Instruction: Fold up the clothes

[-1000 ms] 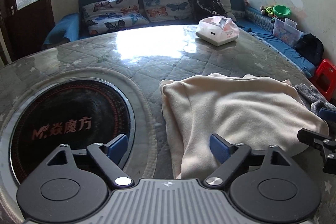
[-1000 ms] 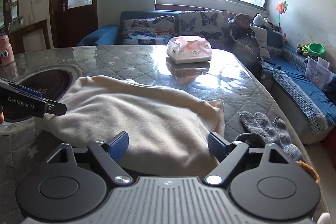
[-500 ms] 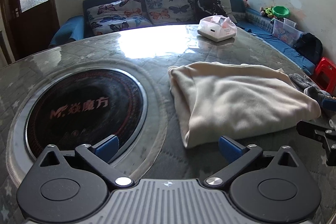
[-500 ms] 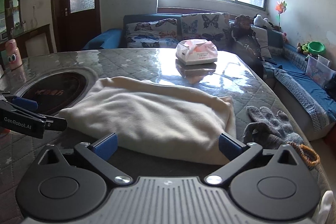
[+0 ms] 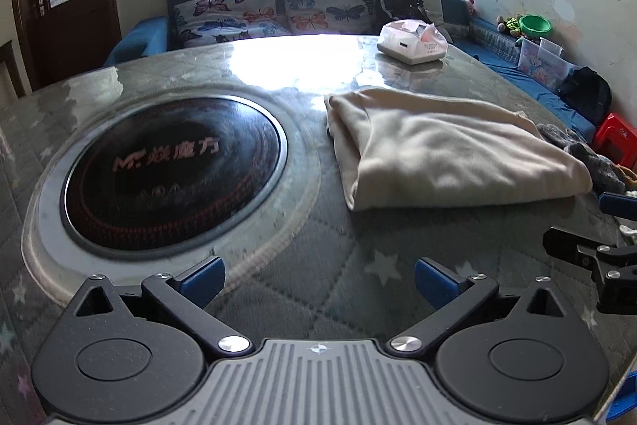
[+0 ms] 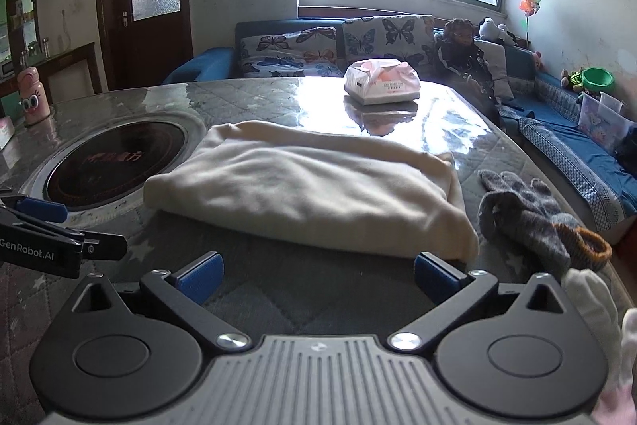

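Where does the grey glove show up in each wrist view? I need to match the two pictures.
Left wrist: grey glove at the far right edge, behind the folded cream garment's right end.
Right wrist: grey glove right of centre, beside the garment's right end, on the table.
Shared landmark: the tissue pack at the table's far side.

folded cloth (image 6: 310,194) between cooktop (image 6: 115,162) and gloves (image 6: 529,214)
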Demonstrator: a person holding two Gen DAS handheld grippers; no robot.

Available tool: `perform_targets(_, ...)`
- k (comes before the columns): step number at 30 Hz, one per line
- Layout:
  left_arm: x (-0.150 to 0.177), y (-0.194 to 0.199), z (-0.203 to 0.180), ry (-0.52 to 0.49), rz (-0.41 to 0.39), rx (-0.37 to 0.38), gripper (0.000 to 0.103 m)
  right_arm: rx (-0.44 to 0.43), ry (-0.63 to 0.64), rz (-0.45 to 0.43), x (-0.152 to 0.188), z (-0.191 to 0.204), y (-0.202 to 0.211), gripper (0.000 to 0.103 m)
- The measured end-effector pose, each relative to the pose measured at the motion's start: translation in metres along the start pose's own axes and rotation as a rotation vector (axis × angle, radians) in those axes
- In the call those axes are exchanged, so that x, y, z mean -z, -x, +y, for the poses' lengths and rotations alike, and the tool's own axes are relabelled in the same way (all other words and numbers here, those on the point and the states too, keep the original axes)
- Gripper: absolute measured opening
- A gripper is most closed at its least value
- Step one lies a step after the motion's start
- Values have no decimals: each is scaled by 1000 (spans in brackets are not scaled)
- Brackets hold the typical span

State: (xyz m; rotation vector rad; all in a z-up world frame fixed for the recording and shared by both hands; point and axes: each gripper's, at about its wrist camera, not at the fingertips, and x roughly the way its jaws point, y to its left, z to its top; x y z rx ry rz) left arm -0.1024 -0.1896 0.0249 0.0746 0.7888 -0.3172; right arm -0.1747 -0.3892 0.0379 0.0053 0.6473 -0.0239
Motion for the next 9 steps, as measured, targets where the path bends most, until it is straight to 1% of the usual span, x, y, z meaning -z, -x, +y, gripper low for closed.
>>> perform_targets(9, 15, 11, -8, -12, -14, 0, 103, 6, -6, 4, 14, 7, 11, 103)
